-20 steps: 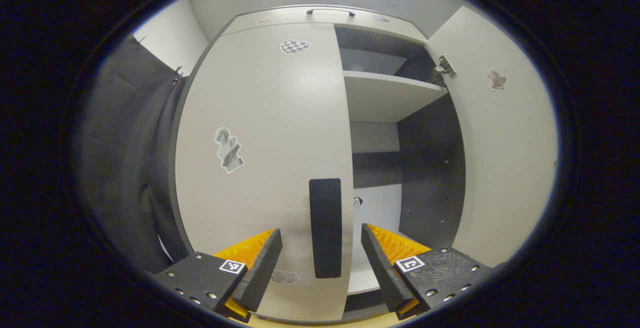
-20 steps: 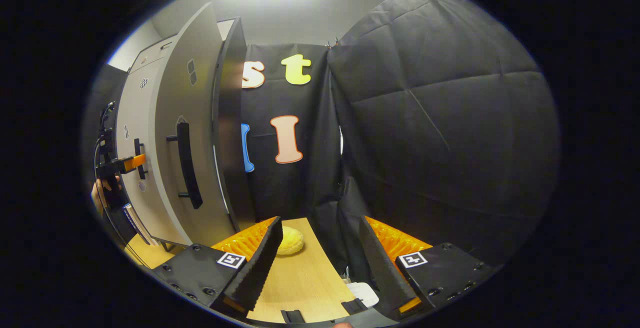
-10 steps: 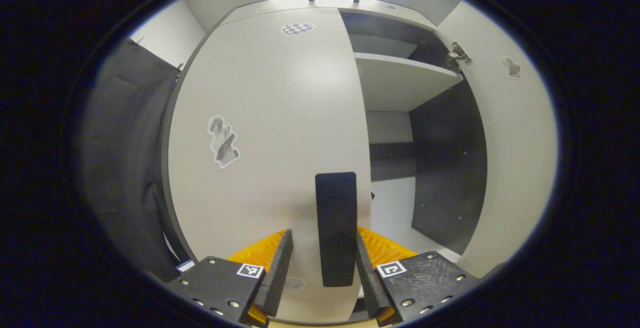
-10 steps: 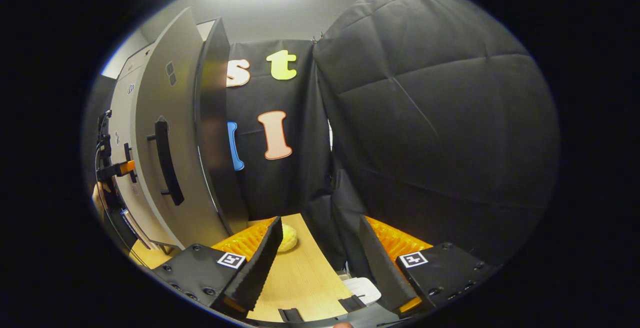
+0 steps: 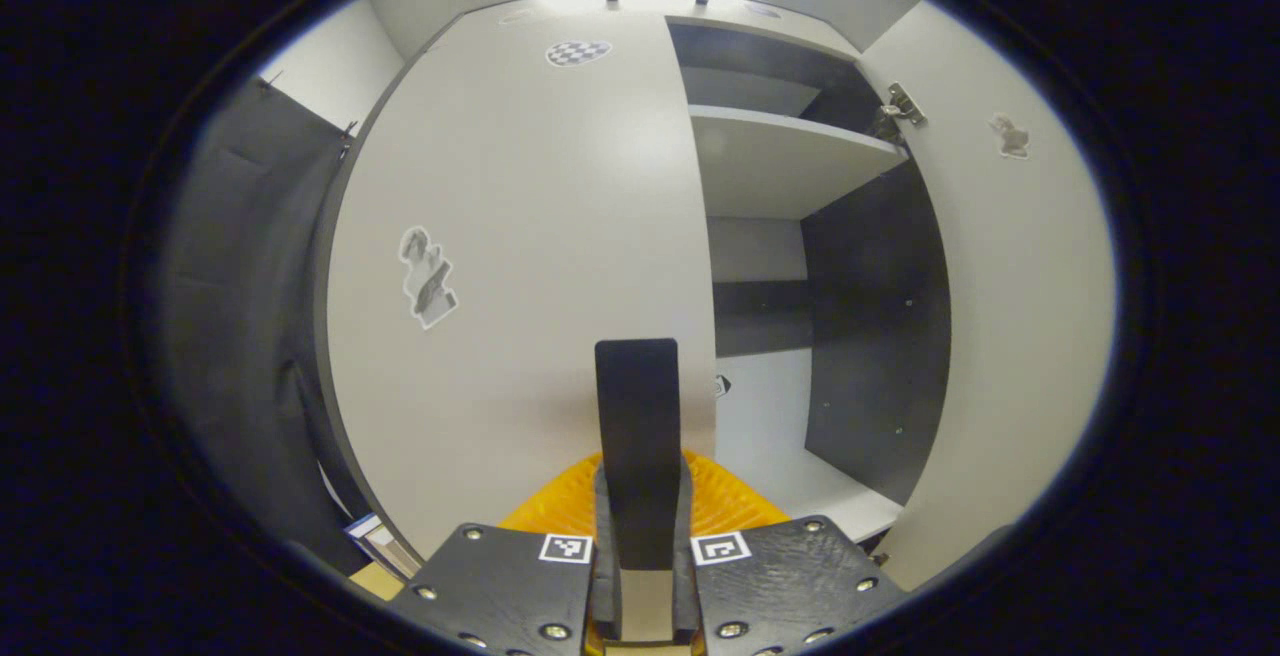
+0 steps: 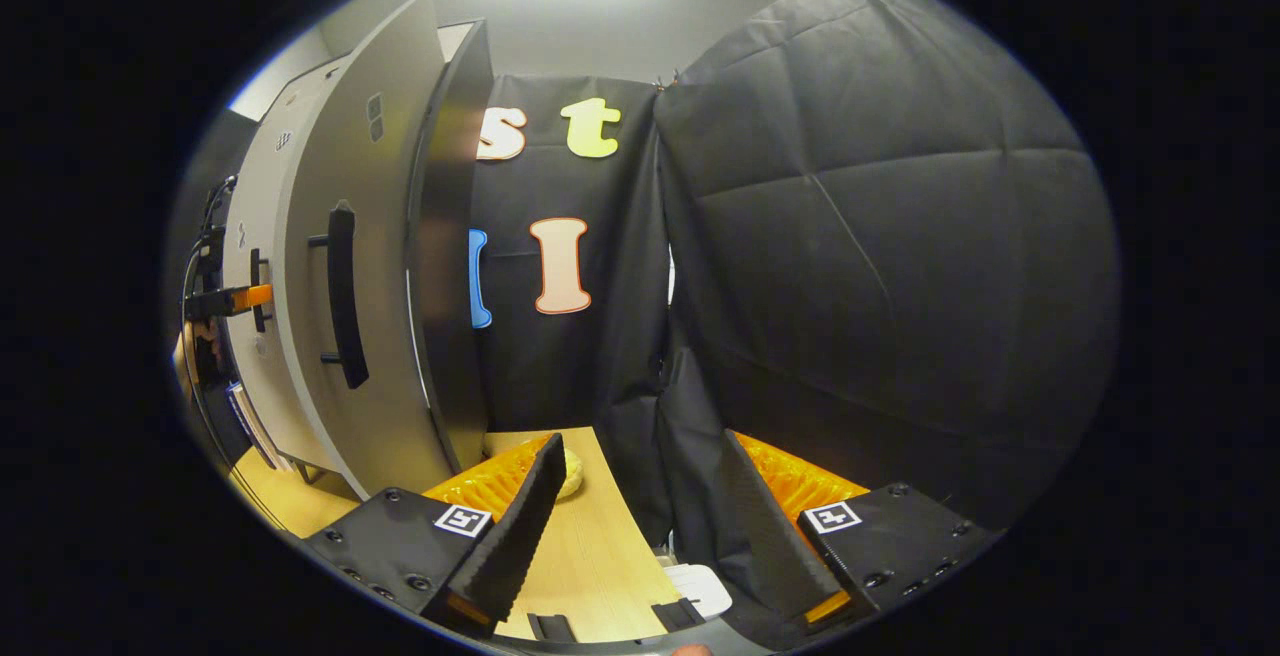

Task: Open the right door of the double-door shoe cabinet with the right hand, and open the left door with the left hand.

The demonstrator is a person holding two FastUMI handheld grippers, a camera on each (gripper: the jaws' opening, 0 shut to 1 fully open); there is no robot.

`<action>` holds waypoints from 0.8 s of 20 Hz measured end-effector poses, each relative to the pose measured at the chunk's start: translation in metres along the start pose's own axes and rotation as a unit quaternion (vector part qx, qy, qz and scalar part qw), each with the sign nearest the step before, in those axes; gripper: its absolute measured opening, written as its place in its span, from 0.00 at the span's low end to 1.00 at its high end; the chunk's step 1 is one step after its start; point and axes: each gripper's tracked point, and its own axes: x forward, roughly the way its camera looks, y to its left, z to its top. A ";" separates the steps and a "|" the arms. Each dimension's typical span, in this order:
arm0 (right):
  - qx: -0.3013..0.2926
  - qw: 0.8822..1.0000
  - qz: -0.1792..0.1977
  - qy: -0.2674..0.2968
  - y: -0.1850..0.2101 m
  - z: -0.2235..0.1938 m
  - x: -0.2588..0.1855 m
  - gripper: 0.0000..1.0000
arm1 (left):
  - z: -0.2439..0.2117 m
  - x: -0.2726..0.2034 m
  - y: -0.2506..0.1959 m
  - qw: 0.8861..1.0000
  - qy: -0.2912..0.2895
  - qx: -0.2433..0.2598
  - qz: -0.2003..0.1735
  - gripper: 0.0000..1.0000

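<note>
Left gripper view: a pale shoe cabinet (image 5: 640,11) stands between white walls under a ceiling light. The left gripper (image 5: 640,526) has both fingers pressed on the dark vertical handle (image 5: 637,436) of the closed left door (image 5: 520,236). The right door (image 5: 1010,316) stands swung open, baring a shelf (image 5: 780,156) and dark inner walls.

Right gripper view: the right gripper (image 6: 640,526) hangs with its fingers wide apart, holding nothing, above a wooden floor (image 6: 590,556) beside black cloth walls. At left, the open right door's handle (image 6: 342,296) faces out; farther left, the other gripper sits at the left door's handle. A yellow object (image 6: 570,471) lies on the floor.
</note>
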 end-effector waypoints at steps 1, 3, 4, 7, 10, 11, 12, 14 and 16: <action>-0.002 1.000 0.003 -0.002 0.002 0.002 -0.001 0.98 | 0.002 -0.001 0.000 1.000 0.000 0.001 0.000 0.18; 0.000 1.000 0.010 -0.009 0.005 0.006 -0.003 0.98 | 0.002 0.000 0.002 1.000 0.001 0.003 -0.002 0.12; 0.002 1.000 0.014 -0.012 0.008 0.009 -0.004 0.98 | 0.001 -0.001 0.001 1.000 0.002 0.000 -0.005 0.12; 0.000 1.000 0.020 -0.021 0.013 0.013 -0.005 0.98 | 0.002 -0.003 -0.001 1.000 0.005 -0.008 -0.013 0.12; 0.000 0.999 0.024 -0.020 0.019 0.015 -0.003 0.92 | 0.002 -0.004 -0.001 1.000 0.005 -0.010 -0.015 0.12; -0.001 0.999 0.027 -0.019 0.021 0.015 -0.003 0.92 | 0.001 -0.003 -0.001 1.000 0.007 -0.012 -0.017 0.12; -0.003 0.999 0.028 -0.019 0.024 0.015 -0.002 0.92 | 0.001 -0.004 -0.001 1.000 0.007 -0.013 -0.018 0.13; -0.005 0.999 0.034 -0.018 0.029 0.014 -0.002 0.92 | 0.002 -0.005 -0.002 1.000 0.009 -0.016 -0.023 0.12; -0.008 0.999 0.036 -0.017 0.034 0.015 -0.002 0.92 | 0.004 -0.005 -0.003 0.999 0.008 -0.021 -0.027 0.12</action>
